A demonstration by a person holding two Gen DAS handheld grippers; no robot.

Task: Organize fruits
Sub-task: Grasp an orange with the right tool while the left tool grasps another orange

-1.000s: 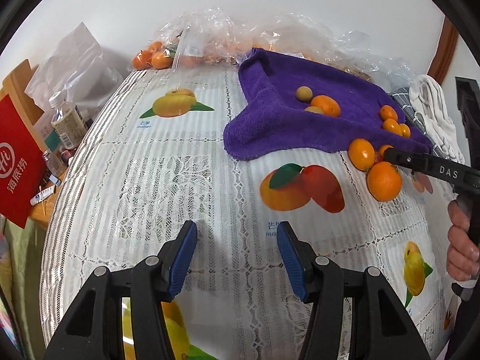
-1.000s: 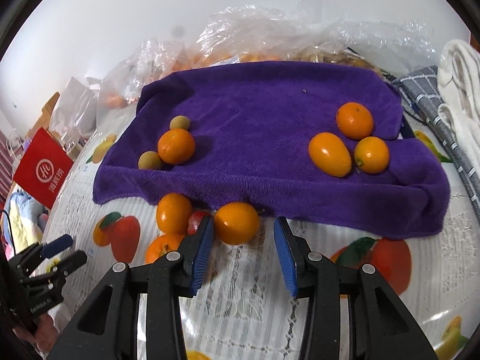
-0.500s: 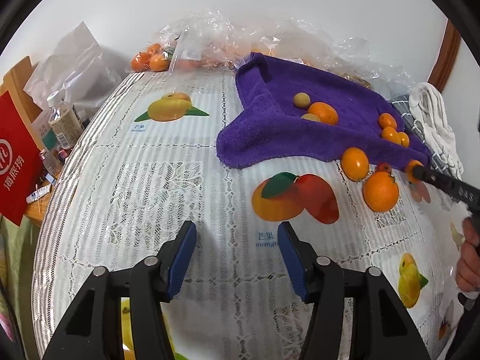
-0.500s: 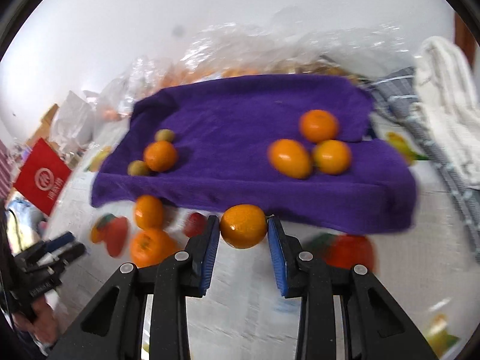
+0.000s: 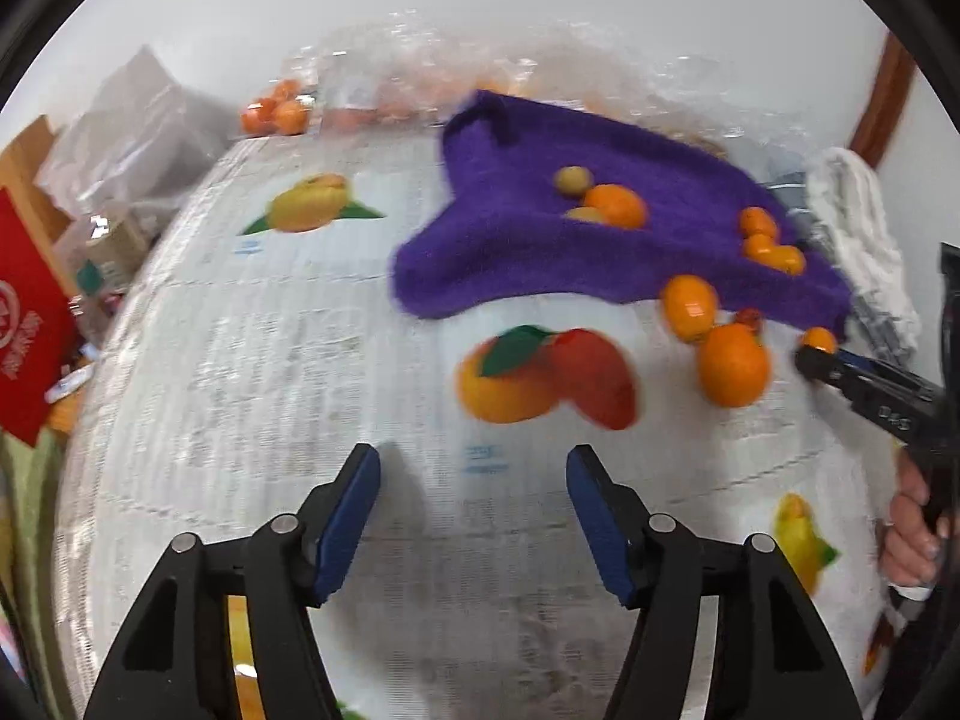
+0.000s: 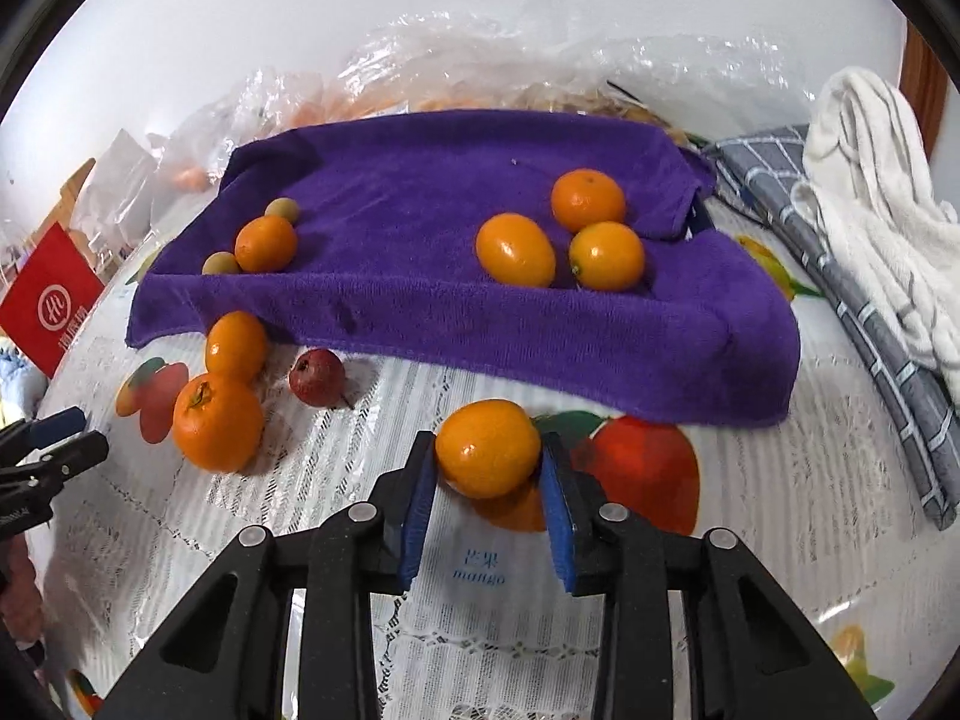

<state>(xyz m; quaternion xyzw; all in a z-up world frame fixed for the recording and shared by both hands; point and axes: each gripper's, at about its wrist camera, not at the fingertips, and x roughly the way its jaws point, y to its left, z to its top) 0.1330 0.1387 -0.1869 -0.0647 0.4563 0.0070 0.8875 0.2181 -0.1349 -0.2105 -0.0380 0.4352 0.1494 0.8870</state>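
My right gripper (image 6: 487,445) is shut on an orange (image 6: 487,450), held just in front of the purple towel (image 6: 420,300). On the towel lie three oranges (image 6: 516,249) at the right, and one orange (image 6: 266,243) with two small green fruits at the left. Two more oranges (image 6: 217,423) and a small red fruit (image 6: 316,376) rest on the tablecloth near the towel's left corner. My left gripper (image 5: 473,459) hovers over the printed tablecloth, its jaws opening with nothing between them. In the left wrist view the right gripper (image 5: 807,357) comes in from the right edge.
Clear plastic bags (image 6: 480,54) with more oranges line the back. A white cloth (image 6: 870,192) and a grey checked cloth (image 6: 840,276) lie at the right. A red bag (image 5: 24,324) and a bottle (image 5: 111,246) stand off the table's left edge.
My right gripper shut on the orange by the towel's front edge and drew it back toward me. The left gripper's jaws spread wider.
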